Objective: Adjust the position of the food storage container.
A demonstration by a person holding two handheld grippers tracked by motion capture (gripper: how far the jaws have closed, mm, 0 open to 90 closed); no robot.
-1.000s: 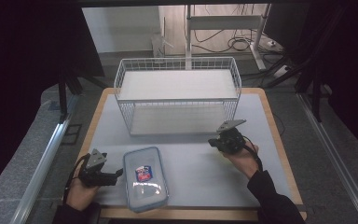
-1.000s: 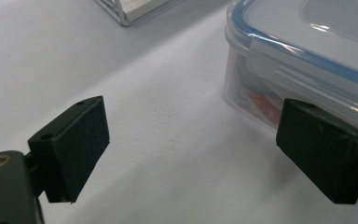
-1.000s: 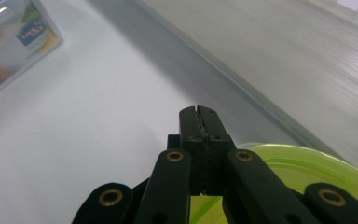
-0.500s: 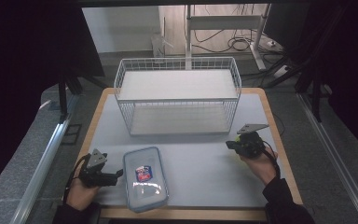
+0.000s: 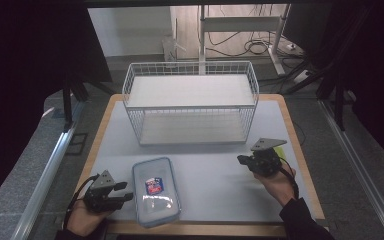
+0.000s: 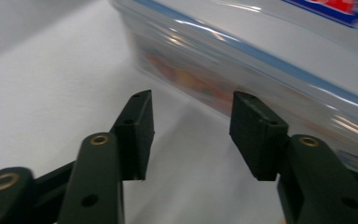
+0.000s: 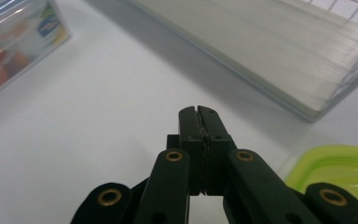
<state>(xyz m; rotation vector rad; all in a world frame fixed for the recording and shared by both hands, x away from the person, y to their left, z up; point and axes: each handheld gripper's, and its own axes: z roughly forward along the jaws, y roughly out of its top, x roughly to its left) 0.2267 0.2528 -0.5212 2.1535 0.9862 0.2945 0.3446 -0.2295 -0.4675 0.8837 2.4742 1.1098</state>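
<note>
The clear lidded box (image 5: 155, 192) lies on the counter (image 5: 215, 175) at three o'clock, just beside the left hand-held gripper (image 5: 122, 191), whose empty jaws have just been closing yet stand apart.

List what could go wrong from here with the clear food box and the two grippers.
1. The left gripper has just been closing its jaws with nothing between them; the clear food box lies just beyond, so they may shut on air or only nudge it.
2. The box sits near the table's front edge; a push could slide it off.
3. The right gripper, shut, hovers by a green lid and might knock it.
</note>
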